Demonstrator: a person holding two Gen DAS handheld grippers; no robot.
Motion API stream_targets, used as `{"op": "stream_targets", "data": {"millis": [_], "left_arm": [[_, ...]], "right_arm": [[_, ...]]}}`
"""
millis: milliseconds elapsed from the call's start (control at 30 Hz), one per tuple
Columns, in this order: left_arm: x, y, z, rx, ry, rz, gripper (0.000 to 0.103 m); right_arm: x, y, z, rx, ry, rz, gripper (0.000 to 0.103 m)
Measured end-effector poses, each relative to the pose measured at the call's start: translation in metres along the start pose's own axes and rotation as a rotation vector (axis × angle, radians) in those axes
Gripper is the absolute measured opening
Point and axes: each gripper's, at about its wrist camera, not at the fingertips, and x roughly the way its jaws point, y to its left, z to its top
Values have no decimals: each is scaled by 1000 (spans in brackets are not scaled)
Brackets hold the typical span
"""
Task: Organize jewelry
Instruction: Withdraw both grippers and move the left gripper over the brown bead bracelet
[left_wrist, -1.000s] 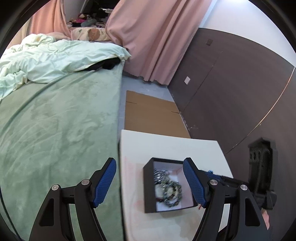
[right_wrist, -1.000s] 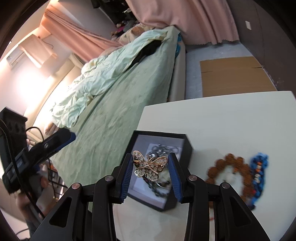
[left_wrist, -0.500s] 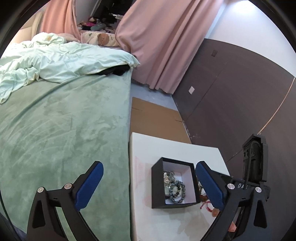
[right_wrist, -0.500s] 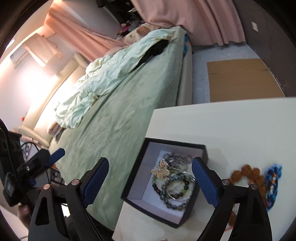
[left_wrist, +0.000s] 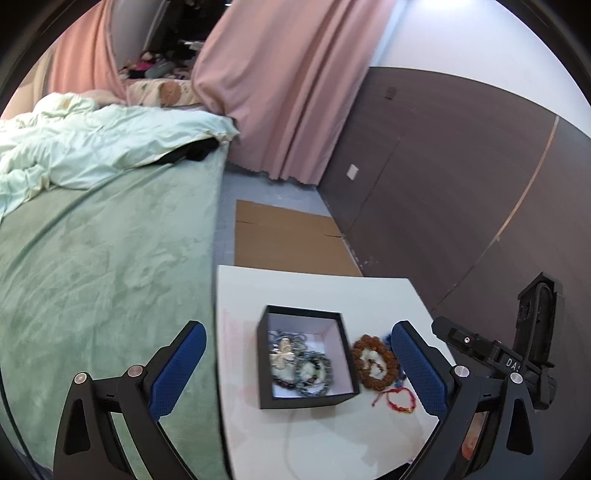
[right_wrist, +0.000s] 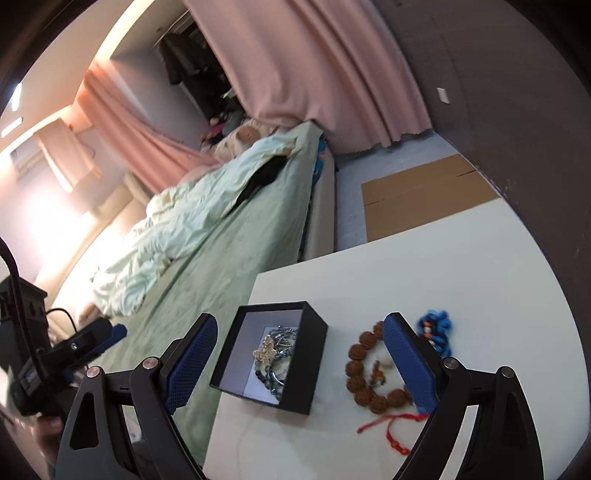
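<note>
A black jewelry box (left_wrist: 306, 360) (right_wrist: 271, 356) stands on the white table (left_wrist: 332, 291) (right_wrist: 443, 266). In it lie a gold butterfly brooch (left_wrist: 282, 357) (right_wrist: 266, 350) and beaded bracelets (left_wrist: 312, 373) (right_wrist: 275, 378). To its right on the table lie a brown bead bracelet (left_wrist: 375, 362) (right_wrist: 369, 373), a red cord bracelet (left_wrist: 399, 400) (right_wrist: 391, 430) and a blue bracelet (right_wrist: 436, 328). My left gripper (left_wrist: 295, 369) is open and empty above the box. My right gripper (right_wrist: 299, 362) is open and empty, above the box and brown beads.
A bed with a green blanket (left_wrist: 92, 266) (right_wrist: 221, 251) runs along the table's left side. Flat cardboard (left_wrist: 288, 240) (right_wrist: 421, 195) lies on the floor beyond the table. A dark wall (left_wrist: 443, 184) is on the right, pink curtains (left_wrist: 295, 92) behind.
My right gripper opened and dropped the butterfly brooch into the box, then pulled back. My left gripper opened wider and drew back from the box.
</note>
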Motion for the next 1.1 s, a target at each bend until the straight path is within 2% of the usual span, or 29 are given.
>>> {"op": "stream_targets", "data": {"millis": [200,333,433,533,833,1100], "left_arm": [[-6,-21,-2,22,-43,30,100],[-3,-33,-3,11,-29,23,100],[-3,-48,-4,49,-49,40,100],[-1,-65,-6,75,-53,26,100],[20,-108,-13,149,26,5,100],[53,-134,-23,177,116,-23,100]], "right_arm": [[-29,-12,-2,28,-55,-98,92],[-47,-20,-3,47,-84,-112,92],[-61,-30,-6,73,-94,-118,92],[-72,-42,-8,106,-83,-125,92],[-105,-66,-7,136,-50,-72,92],[-105,-89,-13,201,8,-47,93]]}}
